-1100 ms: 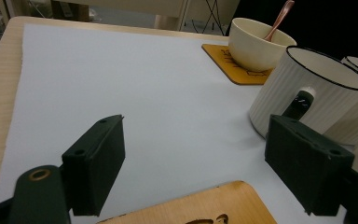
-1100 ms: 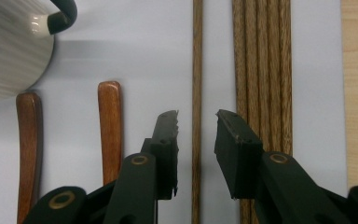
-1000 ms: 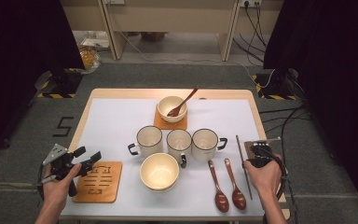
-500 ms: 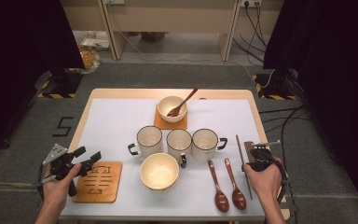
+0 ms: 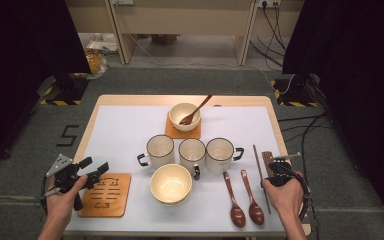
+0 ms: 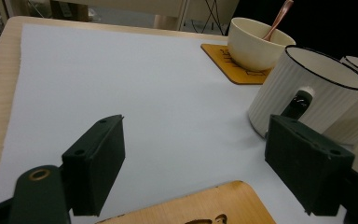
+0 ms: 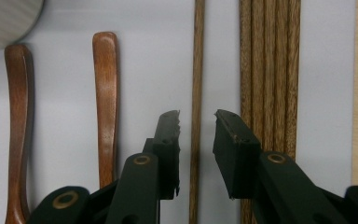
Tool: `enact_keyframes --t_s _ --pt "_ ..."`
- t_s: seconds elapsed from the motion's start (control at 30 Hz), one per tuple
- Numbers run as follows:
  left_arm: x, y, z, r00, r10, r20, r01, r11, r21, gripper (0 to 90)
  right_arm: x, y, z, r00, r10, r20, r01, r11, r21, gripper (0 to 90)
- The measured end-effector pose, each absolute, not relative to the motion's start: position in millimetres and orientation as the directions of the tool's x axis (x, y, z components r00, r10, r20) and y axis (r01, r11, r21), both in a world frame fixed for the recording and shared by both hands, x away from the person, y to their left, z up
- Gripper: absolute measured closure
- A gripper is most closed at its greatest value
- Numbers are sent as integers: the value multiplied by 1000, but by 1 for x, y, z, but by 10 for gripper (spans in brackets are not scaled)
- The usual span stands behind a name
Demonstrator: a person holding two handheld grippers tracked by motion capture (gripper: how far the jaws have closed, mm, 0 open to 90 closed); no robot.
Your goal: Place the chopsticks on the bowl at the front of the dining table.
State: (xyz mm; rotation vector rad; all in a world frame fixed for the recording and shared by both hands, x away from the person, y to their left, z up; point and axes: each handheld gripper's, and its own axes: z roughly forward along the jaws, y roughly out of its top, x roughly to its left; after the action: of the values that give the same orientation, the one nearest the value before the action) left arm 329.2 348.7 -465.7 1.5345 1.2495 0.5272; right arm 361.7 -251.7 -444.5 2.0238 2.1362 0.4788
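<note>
As right gripper [image 7: 196,122] straddles the lone chopstick [image 7: 196,70] to lift it, jaws have just been closing, part-open, not yet gripping; left gripper [image 6: 193,154] waits wide open, empty.

In the right gripper view, the right gripper [image 7: 196,122] was held over a white mat [image 7: 65,93], its jaws having just been closing. One thin wooden stick [image 7: 197,70] was seen between them, not yet pinched. More sticks [image 7: 270,70] were laid at 3 o'clock, and two wooden spoons [image 7: 105,93] at 9 o'clock.
</note>
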Motion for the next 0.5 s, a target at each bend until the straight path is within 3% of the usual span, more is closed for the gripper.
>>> enact_keyframes --t_s 0.5 --pt "330 348 -466 361 895 -262 439 85 894 194 360 -250 -449 -79 993 91 962 52 267 724"
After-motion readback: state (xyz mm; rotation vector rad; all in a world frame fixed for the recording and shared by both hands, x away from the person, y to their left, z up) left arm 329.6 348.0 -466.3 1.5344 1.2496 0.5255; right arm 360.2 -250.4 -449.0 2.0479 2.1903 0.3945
